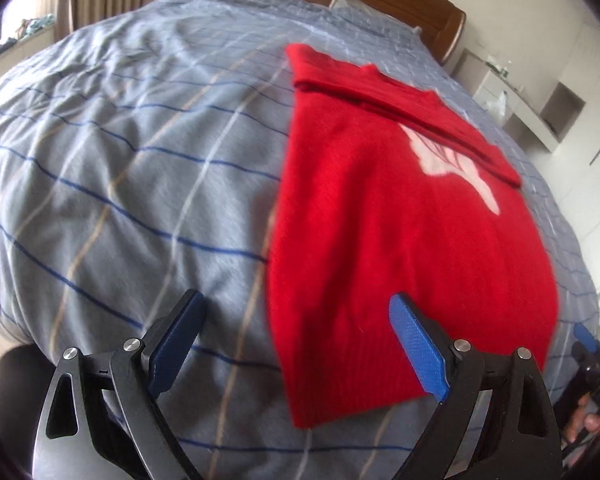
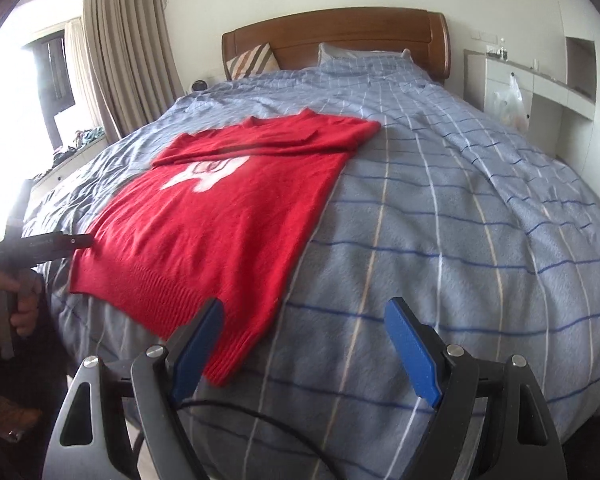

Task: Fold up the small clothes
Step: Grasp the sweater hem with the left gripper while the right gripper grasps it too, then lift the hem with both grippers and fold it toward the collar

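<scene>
Sweater: we see a red sweater [image 2: 204, 216] lying flat on the bed [image 2: 440, 248], sleeves already folded across the chest, so we judge the side folds done.
Axis: its long axis runs from the ribbed hem [image 2: 156, 292], near us at the bed's foot edge, to the collar, which points toward the headboard [image 2: 332, 36].
Left hand-held gripper [image 1: 296, 344]: jaws wide apart, empty, hanging over the sweater's near left hem corner.
Right hand-held gripper [image 2: 304, 344]: open too, nothing between the pads, just above the right hem corner.
Why: we judge both sit at the hem to lift it toward the collar.
</scene>
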Demonstrator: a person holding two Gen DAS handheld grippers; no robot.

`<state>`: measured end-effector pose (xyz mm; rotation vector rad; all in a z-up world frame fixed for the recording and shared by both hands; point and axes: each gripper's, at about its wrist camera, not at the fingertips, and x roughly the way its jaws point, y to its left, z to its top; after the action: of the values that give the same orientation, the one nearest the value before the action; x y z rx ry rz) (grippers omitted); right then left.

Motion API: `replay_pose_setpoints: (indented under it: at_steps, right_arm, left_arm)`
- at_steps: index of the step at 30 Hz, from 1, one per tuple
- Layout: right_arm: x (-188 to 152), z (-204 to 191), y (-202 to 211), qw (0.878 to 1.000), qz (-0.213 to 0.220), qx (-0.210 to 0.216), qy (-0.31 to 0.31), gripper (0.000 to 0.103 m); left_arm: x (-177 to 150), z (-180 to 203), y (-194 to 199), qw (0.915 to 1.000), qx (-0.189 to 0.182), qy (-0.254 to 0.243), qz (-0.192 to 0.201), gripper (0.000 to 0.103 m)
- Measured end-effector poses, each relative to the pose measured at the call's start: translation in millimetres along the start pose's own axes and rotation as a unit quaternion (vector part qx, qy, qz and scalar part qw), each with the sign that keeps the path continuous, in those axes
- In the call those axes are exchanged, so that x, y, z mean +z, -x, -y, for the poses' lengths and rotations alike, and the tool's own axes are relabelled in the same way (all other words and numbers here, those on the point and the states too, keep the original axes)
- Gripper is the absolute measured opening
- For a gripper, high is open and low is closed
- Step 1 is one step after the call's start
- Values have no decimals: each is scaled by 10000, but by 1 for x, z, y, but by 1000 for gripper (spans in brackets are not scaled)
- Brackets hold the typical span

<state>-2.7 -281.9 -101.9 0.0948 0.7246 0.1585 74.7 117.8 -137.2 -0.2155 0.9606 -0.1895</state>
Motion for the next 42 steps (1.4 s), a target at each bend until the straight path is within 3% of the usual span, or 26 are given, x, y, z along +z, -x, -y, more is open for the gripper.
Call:
replay_pose_setpoints:
  at_steps: [2, 6, 7, 9, 10, 14, 15, 17, 18, 19, 21, 26, 34, 42]
  right_arm:
    - [-9, -8, -3, 9996, -199, 210, 7, 82]
    - [-7, -15, -12, 9976, -294, 619, -36, 82]
    - [-6, -13, -26, 9936, -564, 954, -227, 82]
    - [-7, -12, -33, 9906, -729, 1102, -361, 80]
    - [-9, -11, -39, 9880, -838, 1200, -494, 78]
    - [-11, -7, -42, 9836, -919, 1360, -746, 69]
    - [-10, -5, -43, 9815, -956, 1450, -810, 62]
    - [-10, -6, -48, 9767, -1191, 1549, -891, 54]
    - [-10, -8, -52, 9748, -1323, 1555, -901, 45]
    - [-11, -9, -55, 9727, -1427, 1579, -928, 28]
    - [-15, -10, -64, 9688, -1671, 1528, -1008, 5]
    - [-13, -1, -55, 9671, -1498, 1545, -1358, 5]
    - [0, 0, -31, 9741, -799, 1630, -1344, 5]
    - [37, 12, -27, 9761, -295, 1642, -1395, 5]
  left_arm:
    - [-7, 6, -2, 9998, -50, -18, -183, 89]
    - [-14, 11, -3, 9991, -47, 20, -423, 71]
    - [-14, 10, -2, 9988, -71, 54, -476, 67]
    - [-16, 8, -1, 9981, -124, 125, -587, 49]
    - [-18, 7, -1, 9978, -148, 155, -627, 46]
    - [-21, 3, 0, 9960, -295, 236, -816, 16]
    - [-21, 3, 0, 9954, -330, 245, -864, 11]
    - [-21, 2, 0, 9950, -370, 253, -892, 8]
    - [-21, 1, 1, 9948, -402, 260, -900, 6]
    - [-22, 0, 2, 9946, -438, 278, -894, 6]
    - [-22, -3, 6, 9943, -526, 336, -860, 4]
    - [-20, -9, 31, 9938, -844, 466, -548, 3]
    - [1, -18, 56, 9869, -1342, 874, -182, 3]
    - [53, 3, 55, 9829, -1616, 873, 137, 3]
